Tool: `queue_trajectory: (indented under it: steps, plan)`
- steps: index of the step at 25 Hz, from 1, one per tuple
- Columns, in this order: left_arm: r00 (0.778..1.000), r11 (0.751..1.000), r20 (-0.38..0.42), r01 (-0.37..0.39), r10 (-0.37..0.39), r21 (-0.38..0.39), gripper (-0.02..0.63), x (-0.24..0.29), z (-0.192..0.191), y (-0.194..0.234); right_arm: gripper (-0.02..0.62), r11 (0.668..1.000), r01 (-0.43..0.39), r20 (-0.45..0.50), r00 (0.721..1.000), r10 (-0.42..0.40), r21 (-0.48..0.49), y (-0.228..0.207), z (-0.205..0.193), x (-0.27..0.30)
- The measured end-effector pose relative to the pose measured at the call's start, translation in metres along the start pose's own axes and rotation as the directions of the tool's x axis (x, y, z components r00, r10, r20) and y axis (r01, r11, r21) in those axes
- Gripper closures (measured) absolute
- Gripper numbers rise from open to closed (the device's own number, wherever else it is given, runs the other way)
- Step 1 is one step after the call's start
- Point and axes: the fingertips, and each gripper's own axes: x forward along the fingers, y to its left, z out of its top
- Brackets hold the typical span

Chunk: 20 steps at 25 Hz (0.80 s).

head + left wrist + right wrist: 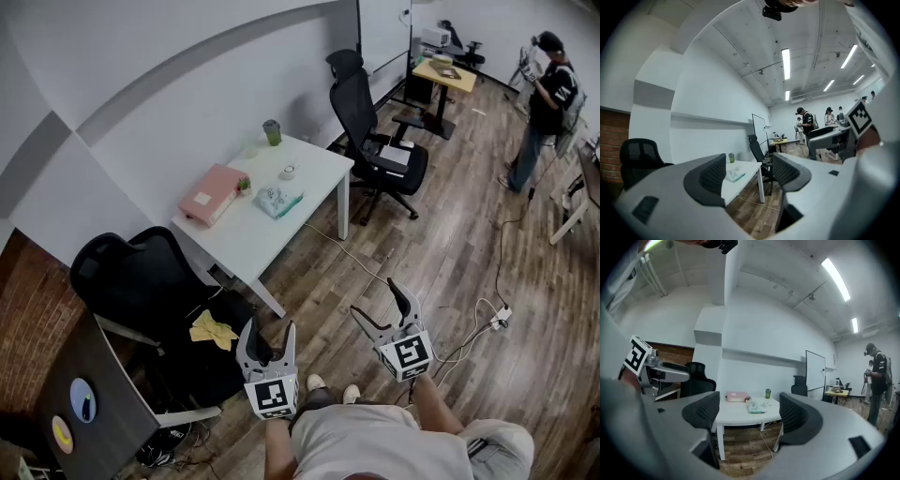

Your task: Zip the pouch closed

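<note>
A pale teal patterned pouch (278, 200) lies on the white table (234, 239), well ahead of both grippers. The right gripper view shows the pouch (754, 407) between that gripper's jaws but far off, and the left gripper view shows the pouch (735, 176) small on the table (745, 180). My left gripper (266, 337) is held low at the person's front, open and empty. My right gripper (386, 305) is beside it over the wooden floor, also open with nothing between its fingers. Both point level toward the table.
On the table lie a pink box (212, 194), a green cup (272, 132) and a small white round object (288, 172). Black office chairs (375, 141) stand behind and left of the table. Cables (469, 328) run across the floor. A person (544, 103) stands at the far right.
</note>
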Motion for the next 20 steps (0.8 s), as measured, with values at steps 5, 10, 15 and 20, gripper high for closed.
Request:
queue_trajectory:
  steps: [5, 10, 15, 20]
  plan:
    - [1.0, 1.0, 0.01, 0.007, -0.007, 0.008, 0.301, -0.006, 0.003, -0.014, 0.207, 1.0, -0.009, 0.016, 1.0, 0.008, 0.026, -0.007, 0.002, -0.013]
    - [1.0, 1.0, 0.028, -0.001, 0.001, -0.011, 0.304, 0.003, 0.006, -0.018, 0.206, 0.999, -0.018, 0.015, 1.0, 0.018, 0.034, -0.011, -0.003, -0.007]
    - [1.0, 1.0, 0.028, -0.007, 0.007, 0.007, 0.304, 0.022, 0.003, -0.01, 0.207, 1.0, -0.018, 0.007, 1.0, 0.018, 0.025, -0.02, -0.005, 0.012]
    - [1.0, 1.0, 0.026, -0.016, 0.016, -0.003, 0.299, 0.052, -0.003, 0.006, 0.207, 1.0, -0.017, -0.006, 1.0, 0.017, 0.005, -0.03, -0.007, 0.045]
